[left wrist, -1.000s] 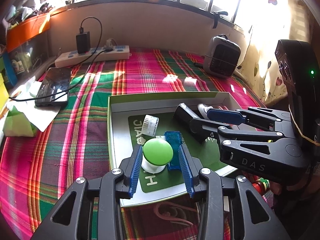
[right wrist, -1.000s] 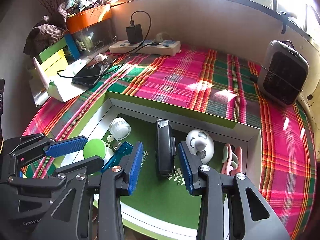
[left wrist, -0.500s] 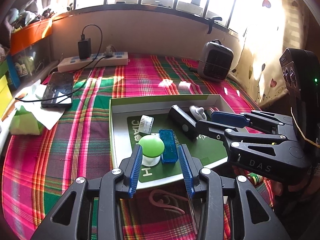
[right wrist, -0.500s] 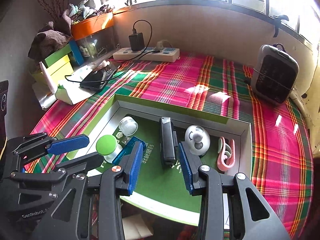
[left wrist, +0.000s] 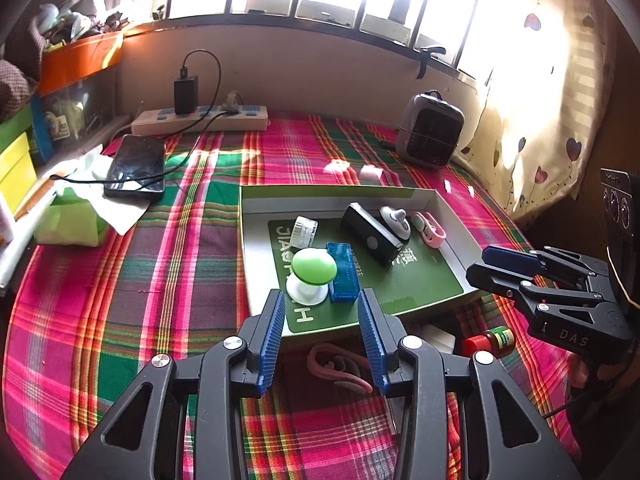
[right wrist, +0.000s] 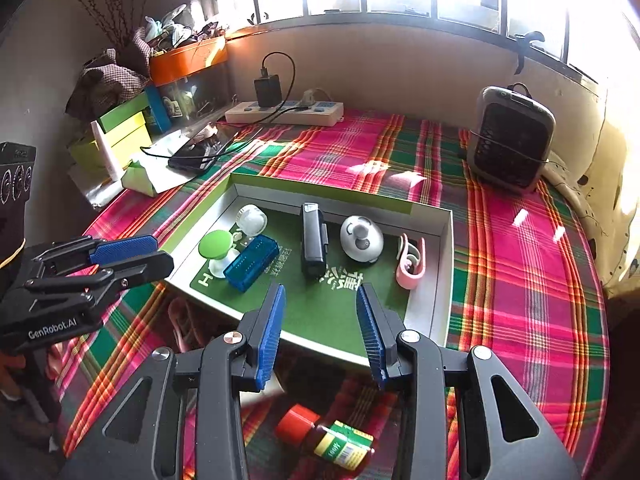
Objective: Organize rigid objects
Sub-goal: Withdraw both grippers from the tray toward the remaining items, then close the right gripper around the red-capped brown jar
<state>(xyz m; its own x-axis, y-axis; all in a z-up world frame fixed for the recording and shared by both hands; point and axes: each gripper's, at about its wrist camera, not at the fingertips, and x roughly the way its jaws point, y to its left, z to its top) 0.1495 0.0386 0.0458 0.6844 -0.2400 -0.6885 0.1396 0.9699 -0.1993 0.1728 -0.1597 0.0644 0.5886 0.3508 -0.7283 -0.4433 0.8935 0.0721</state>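
A shallow green-lined box [left wrist: 256, 240] [right wrist: 444, 280] lies on the plaid cloth. In it lie a green-topped white knob [left wrist: 313, 268] [right wrist: 216, 245], a blue case [left wrist: 342, 272] [right wrist: 252, 262], a black device [left wrist: 372, 236] [right wrist: 313, 240], a white round gadget [right wrist: 361, 239], a white cap [left wrist: 305, 231] and a pink clip [right wrist: 410, 262]. My left gripper [left wrist: 322, 340] is open and empty above the box's near edge. My right gripper [right wrist: 322, 334] is open and empty, also back from the box. A red-capped bottle [right wrist: 328, 436] [left wrist: 490, 340] and a pink hook [left wrist: 340, 366] lie on the cloth outside.
A phone [left wrist: 138, 168] on charge, a power strip [left wrist: 200, 118], a green tissue pack [left wrist: 72, 220] and stacked boxes [right wrist: 124, 128] are at the back left. A small grey heater [left wrist: 430, 136] [right wrist: 510, 136] stands at the back right.
Both grippers have pulled back and up from the box, open and empty. The green knob and black device stay in the box. The bottle and pink hook have come into view.
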